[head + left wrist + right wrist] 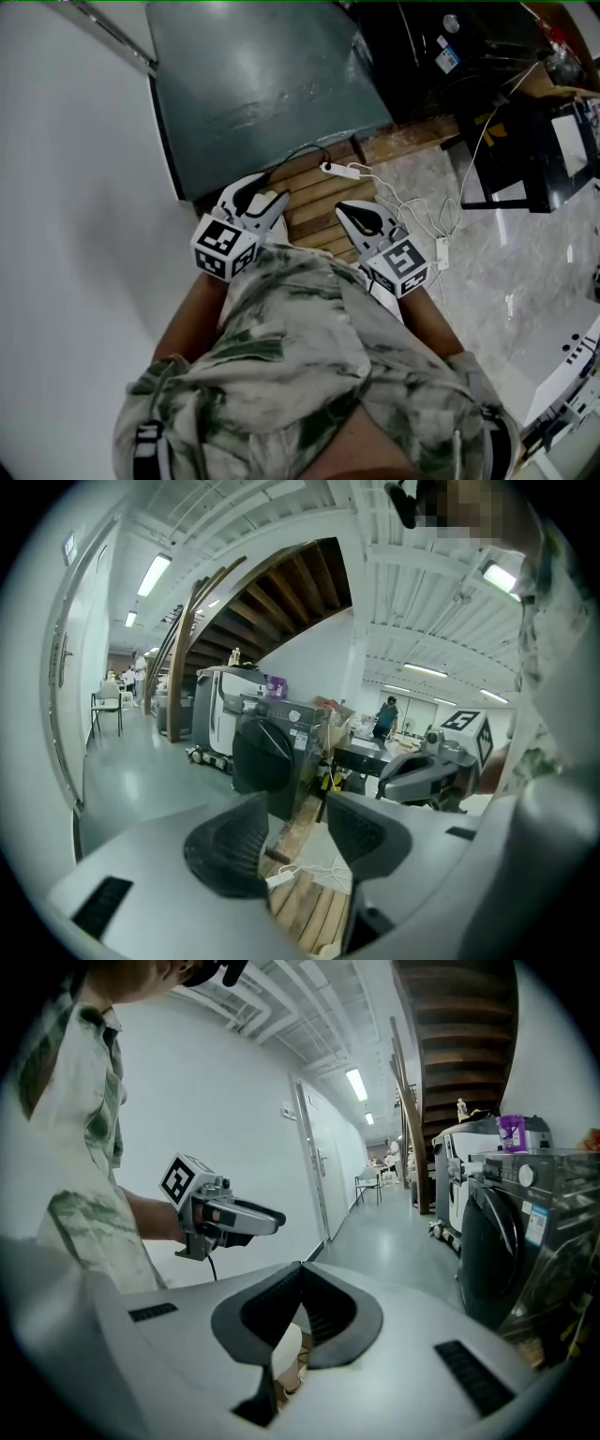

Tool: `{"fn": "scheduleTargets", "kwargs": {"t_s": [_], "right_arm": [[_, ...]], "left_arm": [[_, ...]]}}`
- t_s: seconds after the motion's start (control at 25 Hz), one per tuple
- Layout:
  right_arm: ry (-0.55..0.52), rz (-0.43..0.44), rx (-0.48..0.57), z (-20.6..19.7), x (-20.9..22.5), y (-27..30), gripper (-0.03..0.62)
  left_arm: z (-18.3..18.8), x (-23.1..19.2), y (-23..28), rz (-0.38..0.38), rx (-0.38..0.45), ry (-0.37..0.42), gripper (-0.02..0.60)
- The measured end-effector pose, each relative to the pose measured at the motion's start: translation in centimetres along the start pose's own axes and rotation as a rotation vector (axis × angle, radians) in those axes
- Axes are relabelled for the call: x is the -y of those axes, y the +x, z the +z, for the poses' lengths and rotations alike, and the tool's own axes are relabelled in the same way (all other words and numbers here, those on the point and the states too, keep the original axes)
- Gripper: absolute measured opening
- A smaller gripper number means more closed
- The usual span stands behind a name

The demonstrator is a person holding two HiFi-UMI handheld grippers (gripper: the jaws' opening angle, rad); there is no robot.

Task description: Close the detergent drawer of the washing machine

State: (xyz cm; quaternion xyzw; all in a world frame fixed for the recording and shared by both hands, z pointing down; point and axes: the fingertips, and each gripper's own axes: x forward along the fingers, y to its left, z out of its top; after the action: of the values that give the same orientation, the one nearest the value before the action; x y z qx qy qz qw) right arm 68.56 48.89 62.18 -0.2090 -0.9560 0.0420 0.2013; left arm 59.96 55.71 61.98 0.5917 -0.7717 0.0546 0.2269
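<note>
The dark grey washing machine (262, 84) stands on a wooden pallet (314, 202) just ahead of me; its top fills the upper middle of the head view. In the left gripper view its front with the round door (272, 757) faces me from a distance, and it also shows at the right edge (506, 1241) of the right gripper view. I cannot make out the detergent drawer. My left gripper (295, 810) is open with nothing between its jaws. My right gripper (300, 1274) is shut and empty. Both (262, 199) (361, 217) hang close to my body, short of the machine.
A white power strip (339, 171) and loose cables (412, 211) lie on the pallet and the marble floor. A black stand (525, 150) is at the right, a white wall (66, 187) at the left. More machines (217, 714) and a person (386, 714) stand farther off.
</note>
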Motion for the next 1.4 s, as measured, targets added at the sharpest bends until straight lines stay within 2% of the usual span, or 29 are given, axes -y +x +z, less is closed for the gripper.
{"fn": "scheduleTargets", "kwargs": {"t_s": [0.2, 0.44, 0.6, 0.84, 1.08, 1.4], "right_arm": [[0.008, 0.021, -0.037, 0.4, 0.8, 3.7, 0.021], [0.029, 0.035, -0.083, 2.8, 3.4, 11.3, 0.021], [-0.015, 0.038, -0.132, 6.9, 5.0, 17.7, 0.021], [-0.04, 0.061, -0.164, 14.9, 5.3, 25.7, 0.021], [-0.062, 0.094, -0.195, 20.2, 4.2, 29.3, 0.021], [-0.091, 0.159, -0.214, 24.0, 2.8, 33.6, 0.021]], "left_arm": [[0.4, -5.3, -0.4, 0.054, 0.027, -0.025, 0.189], [2.3, -14.9, 0.2, 0.103, 0.038, -0.026, 0.189], [5.0, -21.4, 0.4, 0.104, 0.035, -0.028, 0.189], [9.4, -29.8, -2.1, 0.093, 0.032, -0.037, 0.189], [14.4, -32.4, -5.2, 0.08, 0.064, -0.008, 0.189], [15.5, -35.5, -8.2, 0.126, 0.093, -0.075, 0.189]]}}
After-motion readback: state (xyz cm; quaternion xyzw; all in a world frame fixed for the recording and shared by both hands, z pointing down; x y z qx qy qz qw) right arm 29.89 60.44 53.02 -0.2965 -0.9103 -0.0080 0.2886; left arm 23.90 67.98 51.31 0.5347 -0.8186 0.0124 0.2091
